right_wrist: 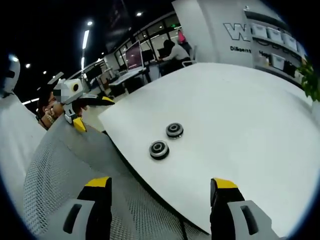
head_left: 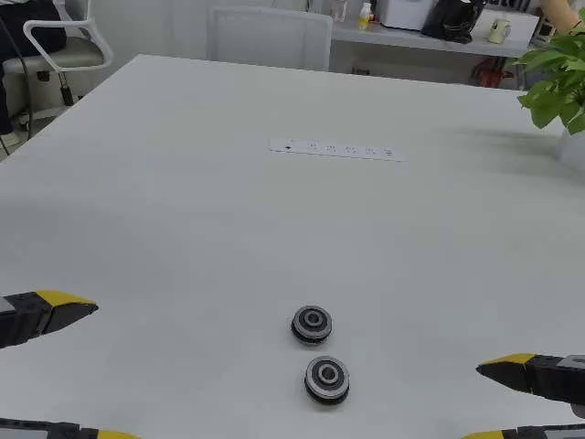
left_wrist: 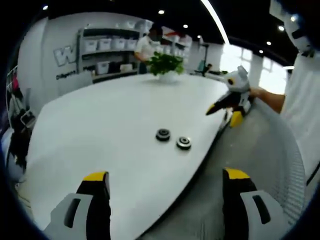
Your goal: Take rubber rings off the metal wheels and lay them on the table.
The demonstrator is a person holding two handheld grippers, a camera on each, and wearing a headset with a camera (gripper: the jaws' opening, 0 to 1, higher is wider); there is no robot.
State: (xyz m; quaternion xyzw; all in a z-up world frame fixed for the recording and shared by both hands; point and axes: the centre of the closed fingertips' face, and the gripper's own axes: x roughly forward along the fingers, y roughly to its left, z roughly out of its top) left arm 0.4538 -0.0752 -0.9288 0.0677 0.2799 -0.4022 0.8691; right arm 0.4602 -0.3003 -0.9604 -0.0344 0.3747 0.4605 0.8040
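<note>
Left gripper (head_left: 114, 370) and right gripper (head_left: 471, 402) hang at the near edge of the bench (head_left: 183, 201), 1 each side. Fingers on both are wide apart, nothing held, prob. so they can close in from 2 sides. Between them, just in from the edge, lie the 2 metal wheels: near wheel (head_left: 326, 379), then far wheel (head_left: 312, 325) just beyond, close but apart, each flat on a face. Dark rubber rings (head_left: 329, 399) appear to sit on both, so nothing's off yet. Lying flat leaves the rims open; likely 1 gripper pins, the other peels. Farther: power strip (head_left: 336, 149) mid-bench, plant (head_left: 558, 78) far right, chair (head_left: 268, 37) behind.
</note>
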